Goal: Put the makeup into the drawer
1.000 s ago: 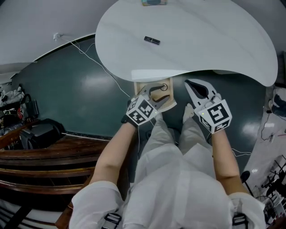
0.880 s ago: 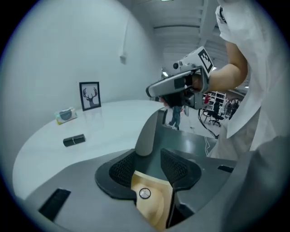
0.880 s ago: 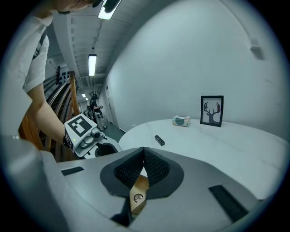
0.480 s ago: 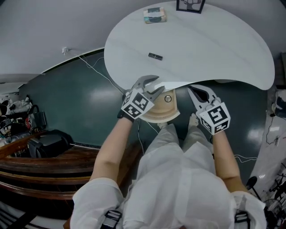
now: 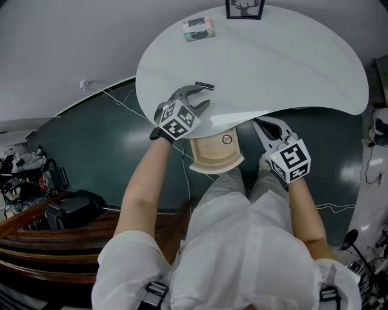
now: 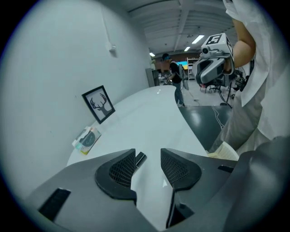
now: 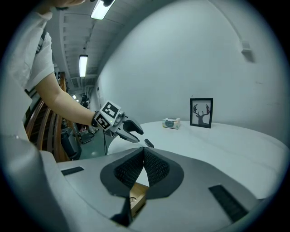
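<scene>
L tongs (image 5: 200, 98) sit over the near-left edge of the white desk (image 5: 291, 66). Their jaws are apart w/ nothing clamped, and the left gripper view shows the mesh pads (image 6: 123, 168) clear of each other w/ bare desk in the gap.

The makeup (image 5: 204, 86) is a small dark stick. It lies flat on the desk just ahead of the L tips and apart from both pads, so it's on the desktop, not in the drawer.

Well behind it, by the wall, are a small pack (image 5: 199, 28) and, to its right, a framed antler pic (image 5: 244, 7).

The drawer (image 5: 215, 158) is light wood and stands pulled out from under the desk's front edge. It's open, below and betw. the two tongs, above the person's legs.

R tongs (image 5: 262, 125) are just right of the drawer, in front of the desk edge. Their pads are together at the tips w/ nothing betw. them, and the right gripper view shows a corner of the drawer under the closed tips.
</scene>
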A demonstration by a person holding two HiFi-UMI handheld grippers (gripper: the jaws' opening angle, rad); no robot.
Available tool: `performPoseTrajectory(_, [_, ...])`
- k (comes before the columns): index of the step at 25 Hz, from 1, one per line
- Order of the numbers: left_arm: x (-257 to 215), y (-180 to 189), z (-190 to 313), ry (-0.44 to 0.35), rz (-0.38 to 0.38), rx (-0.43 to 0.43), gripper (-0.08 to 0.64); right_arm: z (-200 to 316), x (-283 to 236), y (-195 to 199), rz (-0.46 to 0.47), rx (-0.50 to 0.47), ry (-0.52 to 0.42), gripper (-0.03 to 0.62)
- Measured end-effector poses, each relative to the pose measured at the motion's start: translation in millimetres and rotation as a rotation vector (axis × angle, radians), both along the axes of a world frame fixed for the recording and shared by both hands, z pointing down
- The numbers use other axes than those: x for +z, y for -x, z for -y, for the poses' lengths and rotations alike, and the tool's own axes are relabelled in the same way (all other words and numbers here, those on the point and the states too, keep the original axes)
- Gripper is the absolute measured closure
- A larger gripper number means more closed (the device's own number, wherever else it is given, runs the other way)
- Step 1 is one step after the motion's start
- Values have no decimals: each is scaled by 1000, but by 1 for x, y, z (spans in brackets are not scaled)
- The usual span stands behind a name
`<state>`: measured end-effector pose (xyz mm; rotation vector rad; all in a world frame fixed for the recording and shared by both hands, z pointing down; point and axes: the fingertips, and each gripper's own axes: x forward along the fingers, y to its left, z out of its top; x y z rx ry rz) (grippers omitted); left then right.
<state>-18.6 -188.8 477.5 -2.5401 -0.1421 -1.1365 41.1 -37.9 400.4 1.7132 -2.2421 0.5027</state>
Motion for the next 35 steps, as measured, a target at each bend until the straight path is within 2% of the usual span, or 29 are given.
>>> performPoseTrajectory(6, [22, -17, 27, -62, 112, 97, 377, 1, 5, -7, -1, 22, 20, 583])
performPoseTrajectory(13, [52, -19, 44, -81, 222, 134, 377, 1, 10, -7, 0, 25, 31, 583])
performPoseTrajectory(21, [72, -24, 43, -138, 285, 220, 384, 3, 15, -4, 3, 19, 46, 583])
performPoseTrajectory(27, [81, -26, 46, -161, 311, 199, 451, 5, 14, 1, 10, 13, 45, 583])
performPoseTrajectory(29, [81, -25, 46, -158, 308, 173, 453, 6, 15, 1, 11, 12, 45, 583])
performPoseTrajectory(35, [81, -17, 31, -84, 298, 113, 456, 5, 16, -1, 13, 5, 46, 583])
